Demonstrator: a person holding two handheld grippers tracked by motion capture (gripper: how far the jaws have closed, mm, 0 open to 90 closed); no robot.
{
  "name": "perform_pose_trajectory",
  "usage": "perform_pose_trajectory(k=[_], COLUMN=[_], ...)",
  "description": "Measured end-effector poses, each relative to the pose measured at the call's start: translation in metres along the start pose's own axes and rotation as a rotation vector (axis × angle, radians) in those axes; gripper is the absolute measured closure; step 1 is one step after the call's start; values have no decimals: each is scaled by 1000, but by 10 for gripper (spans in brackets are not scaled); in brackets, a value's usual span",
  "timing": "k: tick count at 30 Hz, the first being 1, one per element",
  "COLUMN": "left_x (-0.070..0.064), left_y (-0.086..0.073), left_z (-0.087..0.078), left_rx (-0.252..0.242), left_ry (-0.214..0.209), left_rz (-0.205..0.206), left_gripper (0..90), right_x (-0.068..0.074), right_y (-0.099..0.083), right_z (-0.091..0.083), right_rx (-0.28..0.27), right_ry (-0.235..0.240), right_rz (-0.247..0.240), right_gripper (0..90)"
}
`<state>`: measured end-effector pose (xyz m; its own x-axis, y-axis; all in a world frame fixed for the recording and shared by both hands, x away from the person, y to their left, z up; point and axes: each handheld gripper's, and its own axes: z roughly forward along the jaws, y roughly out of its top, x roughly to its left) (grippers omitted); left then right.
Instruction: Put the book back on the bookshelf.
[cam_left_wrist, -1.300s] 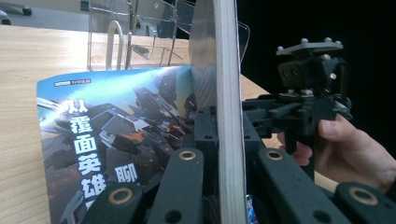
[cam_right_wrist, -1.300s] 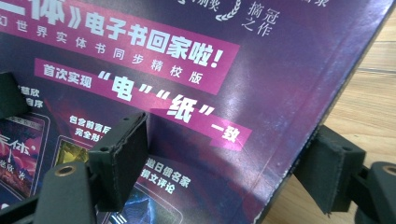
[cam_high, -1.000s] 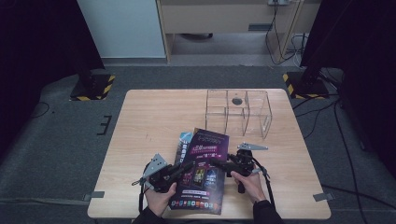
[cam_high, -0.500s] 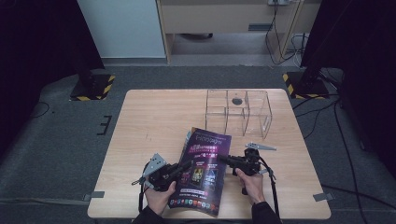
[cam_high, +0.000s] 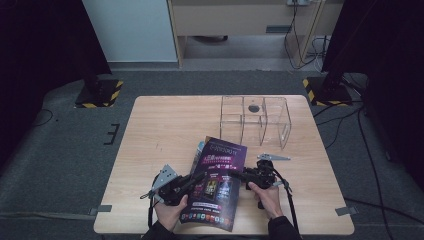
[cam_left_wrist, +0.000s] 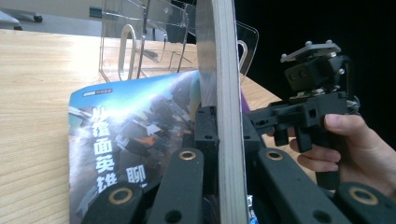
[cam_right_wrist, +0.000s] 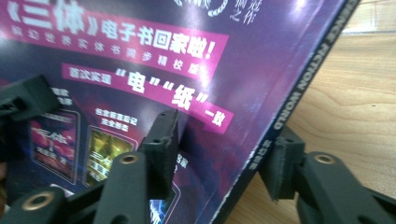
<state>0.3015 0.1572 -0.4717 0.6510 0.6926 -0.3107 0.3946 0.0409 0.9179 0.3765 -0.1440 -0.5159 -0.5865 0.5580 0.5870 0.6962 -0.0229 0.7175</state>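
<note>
A purple magazine (cam_high: 217, 180) is held tilted above the front of the table by both grippers. My left gripper (cam_high: 200, 176) is shut on its left page edge (cam_left_wrist: 229, 116), one jaw on each side of the pages. My right gripper (cam_high: 237, 175) is shut on its spine side; in the right gripper view one jaw presses the printed cover (cam_right_wrist: 140, 60) and the other sits behind the spine. A blue magazine (cam_high: 198, 150) lies flat on the wood under the purple one, its cover (cam_left_wrist: 121, 135) facing up.
A clear acrylic rack (cam_high: 255, 120) with upright dividers stands at the back right of the table (cam_high: 160, 130), also seen as the rack (cam_left_wrist: 140, 42) beyond the magazines. The other hand (cam_left_wrist: 355, 149) grips its handle at the right.
The right gripper has shifted a little to the right with the purple magazine, which now stands more raised. The blue magazine beneath shows more at the upper left.
</note>
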Motion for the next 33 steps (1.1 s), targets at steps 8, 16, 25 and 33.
perform_pose_trajectory(k=[8, 16, 25, 33], left_x=[-1, 1, 10, 18], left_y=[0, -2, -2, -5], left_z=[0, 2, 1, 4], left_rx=[0, 7, 18, 31], left_ry=[-1, 6, 36, 51], left_rz=[5, -4, -12, -25], left_gripper=[838, 837, 834, 791], right_x=[-2, -7, 2, 20], right_y=[-3, -5, 0, 14], right_z=[7, 6, -10, -25], right_rx=[21, 17, -26, -53], right_ry=[20, 105, 163, 158], right_rz=[6, 118, 154, 73], right_gripper=[457, 690, 826, 843])
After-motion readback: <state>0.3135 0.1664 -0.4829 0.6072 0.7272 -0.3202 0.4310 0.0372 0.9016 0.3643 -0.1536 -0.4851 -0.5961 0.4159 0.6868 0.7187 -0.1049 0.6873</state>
